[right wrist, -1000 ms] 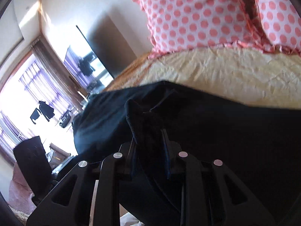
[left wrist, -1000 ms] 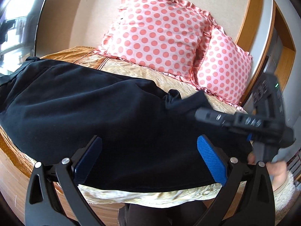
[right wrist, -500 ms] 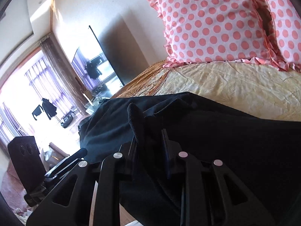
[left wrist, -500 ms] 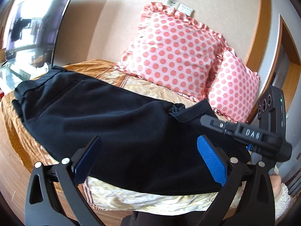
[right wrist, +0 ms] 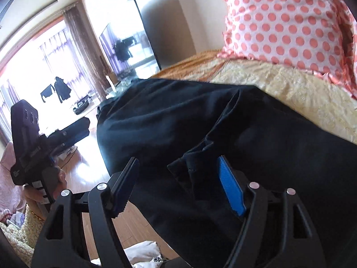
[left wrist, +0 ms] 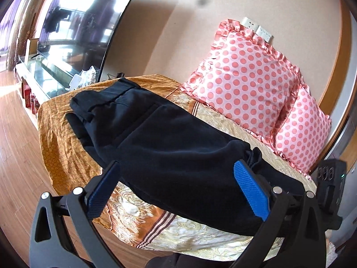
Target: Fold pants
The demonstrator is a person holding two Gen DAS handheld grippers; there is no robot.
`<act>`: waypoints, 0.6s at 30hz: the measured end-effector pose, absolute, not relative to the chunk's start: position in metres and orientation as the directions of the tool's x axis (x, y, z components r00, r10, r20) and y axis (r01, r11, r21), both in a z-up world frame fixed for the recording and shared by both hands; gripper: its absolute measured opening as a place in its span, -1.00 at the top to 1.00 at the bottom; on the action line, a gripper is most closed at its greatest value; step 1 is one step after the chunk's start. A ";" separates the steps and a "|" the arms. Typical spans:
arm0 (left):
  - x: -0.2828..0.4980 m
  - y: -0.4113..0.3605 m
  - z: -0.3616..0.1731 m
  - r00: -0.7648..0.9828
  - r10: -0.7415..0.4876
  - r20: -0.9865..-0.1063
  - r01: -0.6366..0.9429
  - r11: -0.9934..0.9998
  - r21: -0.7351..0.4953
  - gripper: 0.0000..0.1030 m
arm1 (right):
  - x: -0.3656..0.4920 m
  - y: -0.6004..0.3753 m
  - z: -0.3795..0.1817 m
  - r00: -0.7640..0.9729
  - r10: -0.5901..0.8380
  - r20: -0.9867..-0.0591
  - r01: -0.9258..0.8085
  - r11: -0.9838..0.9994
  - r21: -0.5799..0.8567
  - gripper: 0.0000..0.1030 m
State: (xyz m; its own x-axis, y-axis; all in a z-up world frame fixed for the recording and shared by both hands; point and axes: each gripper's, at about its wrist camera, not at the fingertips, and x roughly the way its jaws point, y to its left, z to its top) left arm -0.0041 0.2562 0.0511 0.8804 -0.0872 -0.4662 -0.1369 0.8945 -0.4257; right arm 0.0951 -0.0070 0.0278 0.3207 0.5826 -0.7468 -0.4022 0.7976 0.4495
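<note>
The black pants (left wrist: 156, 138) lie folded lengthwise across the gold bedspread (left wrist: 58, 134), waistband at the far left end. My left gripper (left wrist: 176, 189) is open and empty, just in front of the pants' near edge. In the right wrist view the pants (right wrist: 256, 138) fill the middle, with a loose fold of cloth (right wrist: 191, 169) between the fingers. My right gripper (right wrist: 176, 183) is open, its blue pads apart on either side of that fold. The right gripper's body (left wrist: 330, 189) shows at the right edge of the left wrist view.
Two pink polka-dot pillows (left wrist: 243, 84) lean against the wall at the back of the bed. A TV (left wrist: 78, 22) on a low glass cabinet stands left of the bed. Wooden floor (left wrist: 15, 156) runs along the bed's left and front. The left gripper's body (right wrist: 29, 143) shows at the left.
My right gripper has opened and let go of the pants fold it was pinching. My left gripper has pulled back and swung left, so more of the bed's left end shows.
</note>
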 end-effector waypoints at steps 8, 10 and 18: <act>0.012 0.312 0.043 0.869 -0.234 -0.436 -0.130 0.741 -0.659 -0.95 | 0.081 -0.012 0.040 0.355 0.650 -0.672 -0.469 0.746 0.473 -0.54; 0.020 0.323 0.041 0.863 -0.272 -0.425 -0.127 0.698 -0.705 -0.93 | 0.085 -0.014 0.035 0.350 0.651 -0.674 -0.451 0.747 0.488 -0.54; 0.014 0.357 0.028 0.852 -0.226 -0.472 -0.269 0.585 -0.765 -0.61 | 0.086 -0.013 0.034 0.322 0.665 -0.674 -0.450 0.734 0.509 -0.58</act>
State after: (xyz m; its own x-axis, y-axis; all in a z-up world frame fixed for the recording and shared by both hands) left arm 0.0137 0.3569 0.0279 0.8520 -0.2262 -0.4722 -0.2690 0.5847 -0.7653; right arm 0.0856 -0.0127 0.0343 0.3222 0.6652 -0.6736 -0.4502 0.7336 0.5091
